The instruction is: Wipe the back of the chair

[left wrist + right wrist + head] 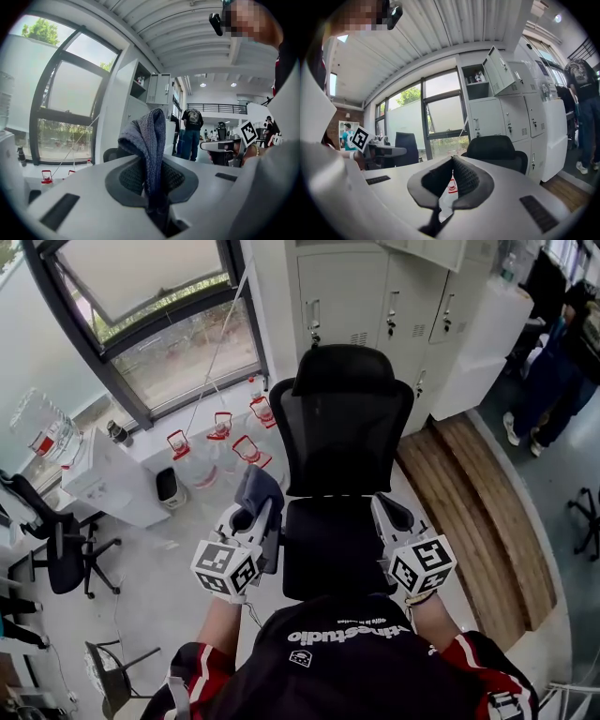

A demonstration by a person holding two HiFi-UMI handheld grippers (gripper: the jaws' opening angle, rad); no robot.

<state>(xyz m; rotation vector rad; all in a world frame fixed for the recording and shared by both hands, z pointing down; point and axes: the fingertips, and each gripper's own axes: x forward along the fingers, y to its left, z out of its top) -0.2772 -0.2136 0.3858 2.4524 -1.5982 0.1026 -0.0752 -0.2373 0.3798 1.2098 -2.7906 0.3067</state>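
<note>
A: Room?
B: Pale hard floor (pixel 159 559). Black mesh chair (pixel 342 418) stands on it, lockers (pixel 375 287) just behind it, water jugs (pixel 220 442) at its left.
A: Backrest?
B: Mesh, likely springy, and it may swivel. Brace its rim.
A: Cloth (pixel 149 140)?
B: Soft, light. Left gripper (pixel 255 514) jaws clamped on its lower end, at the chair's left side. Right gripper (pixel 387 510) jaws closed, empty.

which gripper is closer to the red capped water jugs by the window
Left. The left gripper, shut on the cloth, hangs close to the water jugs on the chair's left; the right gripper is across the chair seat from them.
</note>
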